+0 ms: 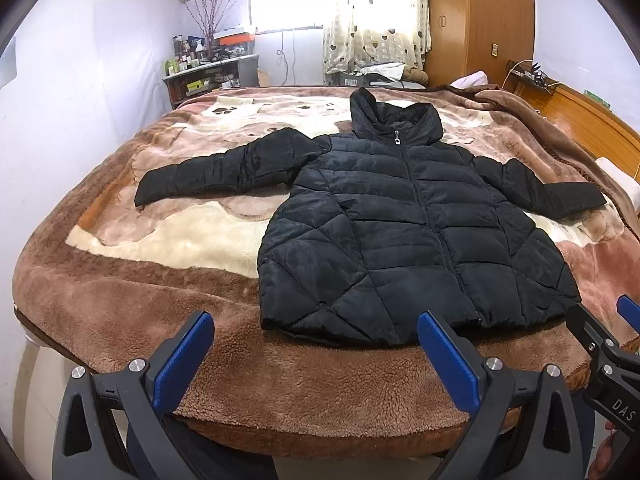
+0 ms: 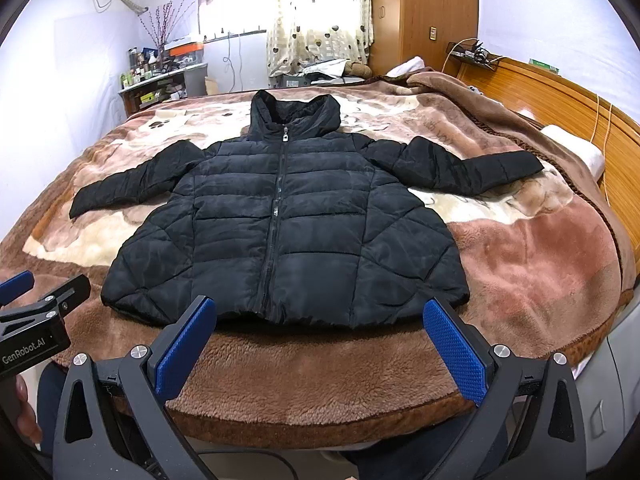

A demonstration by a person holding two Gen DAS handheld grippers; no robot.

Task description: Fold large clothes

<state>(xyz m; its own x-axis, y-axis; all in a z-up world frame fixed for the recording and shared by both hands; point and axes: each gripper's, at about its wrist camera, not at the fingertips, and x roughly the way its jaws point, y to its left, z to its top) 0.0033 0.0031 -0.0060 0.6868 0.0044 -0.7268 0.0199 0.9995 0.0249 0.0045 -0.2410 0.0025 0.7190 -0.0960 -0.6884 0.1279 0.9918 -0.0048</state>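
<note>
A black quilted hooded jacket (image 1: 404, 236) lies flat and zipped on the bed, front up, sleeves spread to both sides, hood at the far end. It also shows in the right wrist view (image 2: 280, 232). My left gripper (image 1: 316, 354) is open and empty, held above the bed's near edge, just short of the jacket's hem. My right gripper (image 2: 320, 340) is open and empty, also near the hem. Each gripper shows at the edge of the other's view: the right gripper (image 1: 608, 344) and the left gripper (image 2: 40, 300).
A brown and cream fleece blanket (image 1: 160, 240) covers the bed. A wooden headboard (image 2: 568, 96) runs along the right. A wardrobe (image 1: 480, 20), a curtained window (image 1: 372, 12) and a cluttered shelf (image 1: 208, 68) stand beyond the far edge.
</note>
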